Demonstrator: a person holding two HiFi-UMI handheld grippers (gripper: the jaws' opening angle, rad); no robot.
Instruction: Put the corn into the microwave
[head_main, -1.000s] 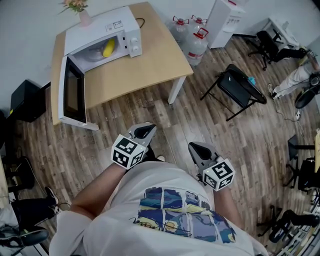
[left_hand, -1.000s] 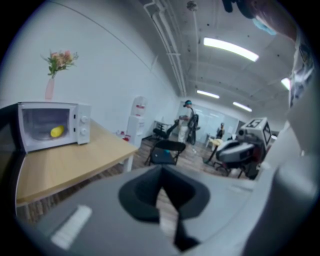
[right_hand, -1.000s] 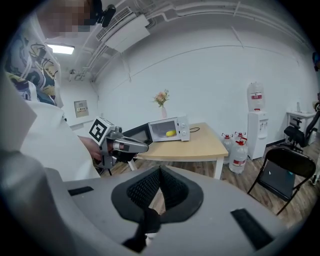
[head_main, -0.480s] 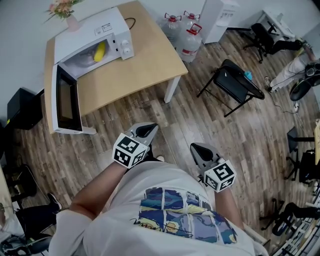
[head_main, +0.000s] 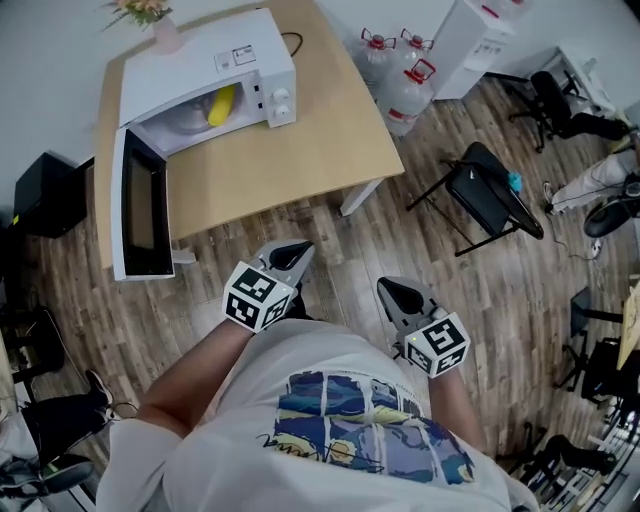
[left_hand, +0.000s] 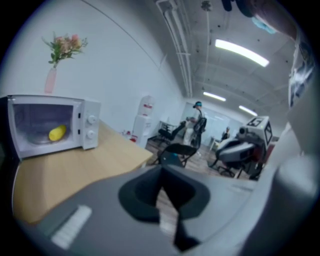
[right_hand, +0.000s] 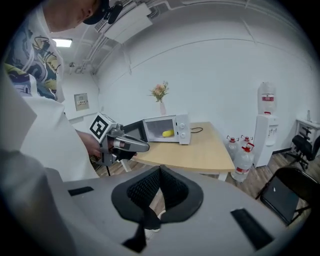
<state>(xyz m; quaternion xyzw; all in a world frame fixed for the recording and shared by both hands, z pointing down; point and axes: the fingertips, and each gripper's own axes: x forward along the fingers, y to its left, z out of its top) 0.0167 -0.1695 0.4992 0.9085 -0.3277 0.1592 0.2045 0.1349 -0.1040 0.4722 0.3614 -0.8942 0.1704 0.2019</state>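
Note:
A yellow corn cob (head_main: 222, 103) lies inside the white microwave (head_main: 210, 70) on the wooden table (head_main: 300, 150), and its door (head_main: 140, 215) hangs wide open to the left. Both grippers are held close to my body, over the floor, short of the table's near edge. My left gripper (head_main: 291, 256) is shut and empty. My right gripper (head_main: 398, 293) is shut and empty too. In the left gripper view the corn (left_hand: 57, 132) shows through the microwave's (left_hand: 50, 125) opening. The right gripper view shows the corn (right_hand: 168, 133) far ahead and the left gripper (right_hand: 125, 144) beside it.
Large water bottles (head_main: 405, 85) and a white dispenser (head_main: 470, 30) stand past the table's right corner. A black folding chair (head_main: 485, 190) is on the wood floor to the right. A pink vase of flowers (head_main: 160, 30) stands behind the microwave. A black box (head_main: 45, 195) sits at the left.
The table and microwave have shifted in the head view, now lying a little further right and lower. Both grippers stay shut and empty in front of my body.

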